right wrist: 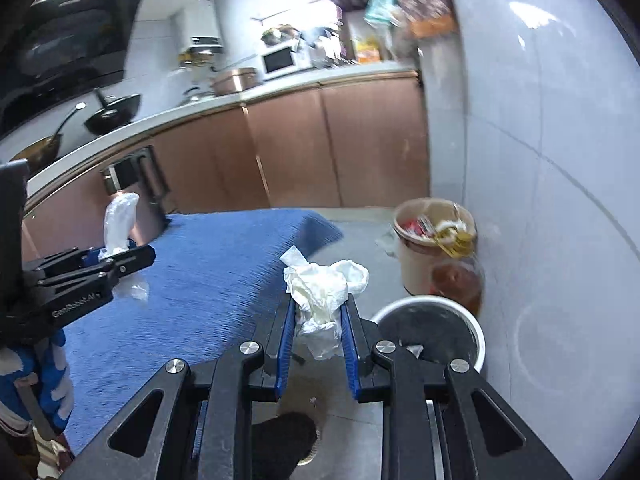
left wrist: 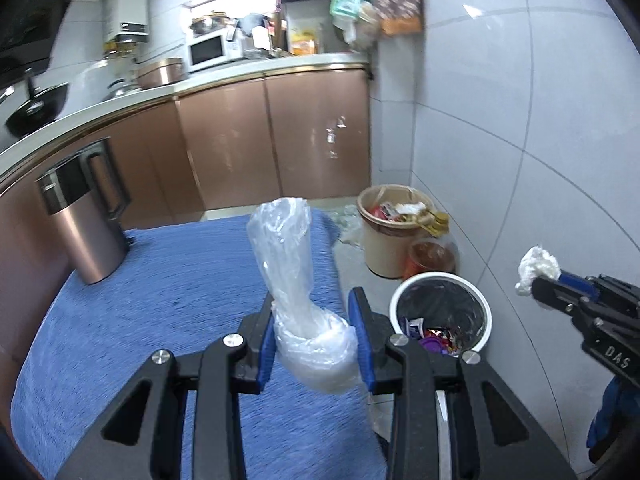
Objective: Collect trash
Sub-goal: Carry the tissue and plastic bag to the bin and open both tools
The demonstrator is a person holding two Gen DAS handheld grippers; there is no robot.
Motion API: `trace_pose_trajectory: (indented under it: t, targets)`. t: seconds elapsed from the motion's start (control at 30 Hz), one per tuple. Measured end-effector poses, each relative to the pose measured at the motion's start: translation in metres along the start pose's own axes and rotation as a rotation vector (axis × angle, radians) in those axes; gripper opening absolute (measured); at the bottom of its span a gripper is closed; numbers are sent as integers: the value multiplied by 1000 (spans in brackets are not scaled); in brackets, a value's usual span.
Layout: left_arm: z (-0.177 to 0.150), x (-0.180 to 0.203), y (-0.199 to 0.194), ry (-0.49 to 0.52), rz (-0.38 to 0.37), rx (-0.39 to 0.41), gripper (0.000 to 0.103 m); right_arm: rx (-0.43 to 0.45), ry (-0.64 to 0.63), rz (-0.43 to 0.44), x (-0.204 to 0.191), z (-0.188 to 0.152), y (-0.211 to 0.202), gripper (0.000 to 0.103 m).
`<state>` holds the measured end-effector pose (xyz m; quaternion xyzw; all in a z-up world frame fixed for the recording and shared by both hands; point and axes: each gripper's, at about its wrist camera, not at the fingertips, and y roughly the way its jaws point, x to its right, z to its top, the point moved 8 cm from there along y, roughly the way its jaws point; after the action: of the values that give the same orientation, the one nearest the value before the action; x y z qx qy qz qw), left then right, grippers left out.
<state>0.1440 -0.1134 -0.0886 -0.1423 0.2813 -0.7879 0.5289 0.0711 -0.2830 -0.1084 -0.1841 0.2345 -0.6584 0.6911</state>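
My left gripper (left wrist: 314,300) is shut on a crumpled clear plastic bag (left wrist: 294,280) that stands up between its blue pads, above the right edge of a blue-clothed table (left wrist: 160,300). My right gripper (right wrist: 318,304) is shut on a crumpled white tissue (right wrist: 324,284), over the floor beside that table (right wrist: 192,280). A white-rimmed trash bin with a black liner (left wrist: 440,312) stands on the floor just right of the left gripper and holds coloured wrappers. The same bin (right wrist: 430,330) lies just right of the right gripper. Each gripper shows in the other view: the right one (left wrist: 540,276), the left one (right wrist: 128,256).
A beige bin (left wrist: 394,232) full of rubbish and an orange jar (left wrist: 430,258) stand by the tiled wall (left wrist: 520,140). A metal kettle (left wrist: 86,216) sits at the table's far left. Brown cabinets (left wrist: 280,132) and a counter run behind. A dark shoe (right wrist: 288,436) is on the floor below the right gripper.
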Motion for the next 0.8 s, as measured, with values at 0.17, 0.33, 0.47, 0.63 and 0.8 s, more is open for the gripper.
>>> trace_pose_trajectory:
  t: [0.17, 0.33, 0.47, 0.63, 0.8]
  targets:
    - [6, 34, 35, 57, -42, -42, 32, -41, 57, -27, 30, -12, 24, 21]
    - [11, 68, 76, 106, -83, -95, 32, -71, 109, -57, 59, -20, 44, 22]
    - [14, 93, 110, 127, -123, -148, 32, -97, 166, -83, 90, -29, 62, 22]
    - [24, 127, 156, 140, -175, -212, 34, -127, 209, -116, 122, -39, 85, 24]
    - [30, 154, 198, 105, -220, -262, 34, -164, 235, -146, 147, -49, 114, 24]
